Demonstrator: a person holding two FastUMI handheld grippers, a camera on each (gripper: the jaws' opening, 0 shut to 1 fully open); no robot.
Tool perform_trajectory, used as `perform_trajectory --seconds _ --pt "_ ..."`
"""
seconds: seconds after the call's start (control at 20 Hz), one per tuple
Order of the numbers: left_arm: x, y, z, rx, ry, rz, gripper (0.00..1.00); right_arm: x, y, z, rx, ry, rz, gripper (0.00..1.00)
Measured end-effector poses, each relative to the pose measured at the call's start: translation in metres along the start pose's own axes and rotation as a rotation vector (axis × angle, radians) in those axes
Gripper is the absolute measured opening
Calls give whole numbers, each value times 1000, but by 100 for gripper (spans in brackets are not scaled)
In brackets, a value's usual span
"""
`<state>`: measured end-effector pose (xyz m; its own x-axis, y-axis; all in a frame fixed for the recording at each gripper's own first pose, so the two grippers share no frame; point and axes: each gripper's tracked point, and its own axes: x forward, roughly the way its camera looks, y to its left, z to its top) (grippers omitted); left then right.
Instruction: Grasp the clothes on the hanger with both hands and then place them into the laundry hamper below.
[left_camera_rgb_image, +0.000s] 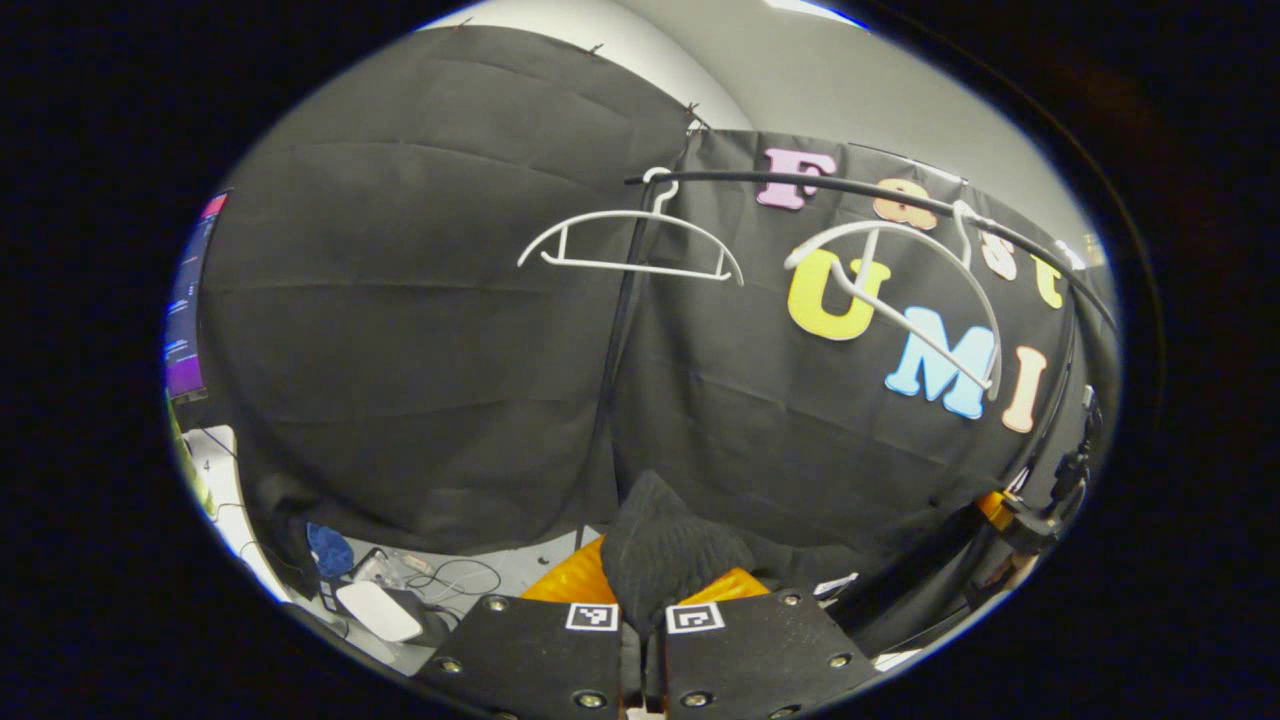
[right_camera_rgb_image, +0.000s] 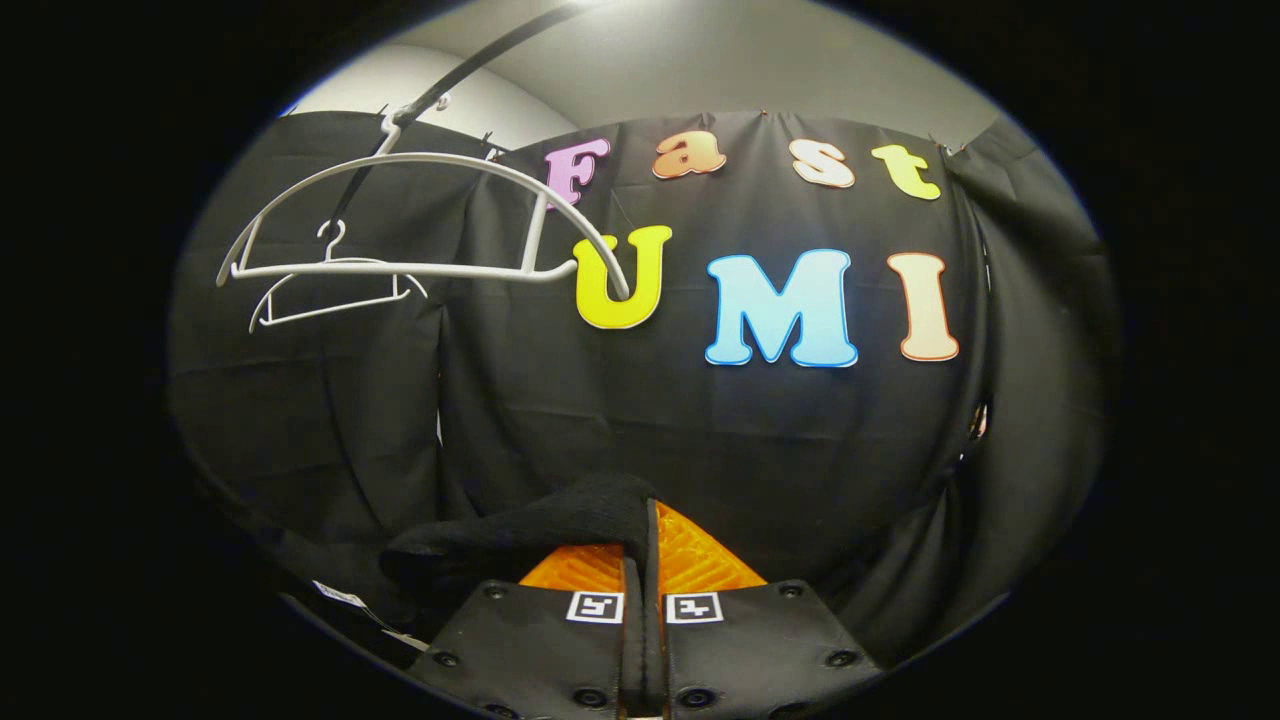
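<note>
Where both tongs (left_camera_rgb_image: 641, 585) (right_camera_rgb_image: 640, 575) clamp: black garment (left_camera_rgb_image: 665, 555) (right_camera_rgb_image: 520, 535).

The clothes are one black garment (left_camera_rgb_image: 665, 550) of thick, knitted-looking cloth. In the left gripper view a bunched fold of it stands up in a rounded hump between that gripper's two fingers, and the rest falls away low to the right. In the right gripper view the same garment (right_camera_rgb_image: 530, 530) lies as a dark band that comes from the lower left and ends in a fold pinched between the fingers there. What kind of garment it is I cannot tell, because so little of it shows.

Two white plastic hangers hang bare on the black rail: one (left_camera_rgb_image: 630, 240) level, the other (left_camera_rgb_image: 900, 290) tilted.
</note>
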<state>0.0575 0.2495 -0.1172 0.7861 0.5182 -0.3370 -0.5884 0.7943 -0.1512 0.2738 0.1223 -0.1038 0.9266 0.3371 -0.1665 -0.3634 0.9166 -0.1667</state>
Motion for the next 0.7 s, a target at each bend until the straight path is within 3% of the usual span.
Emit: perform_trajectory --seconds 0.15,0.25,0.35,0.7 --pt "15 -4 -14 57 50 -63 5 -29 8 -15 7 58 -33 2" --pt "18 1 -20 213 57 -94 4 -53 17 -16 8 80 -53 2" --pt "14 0 -28 297 56 -156 4 -76 28 -23 7 106 -74 0" --pt "34 -48 -37 315 62 -409 4 -130 53 -35 84 161 -128 2"
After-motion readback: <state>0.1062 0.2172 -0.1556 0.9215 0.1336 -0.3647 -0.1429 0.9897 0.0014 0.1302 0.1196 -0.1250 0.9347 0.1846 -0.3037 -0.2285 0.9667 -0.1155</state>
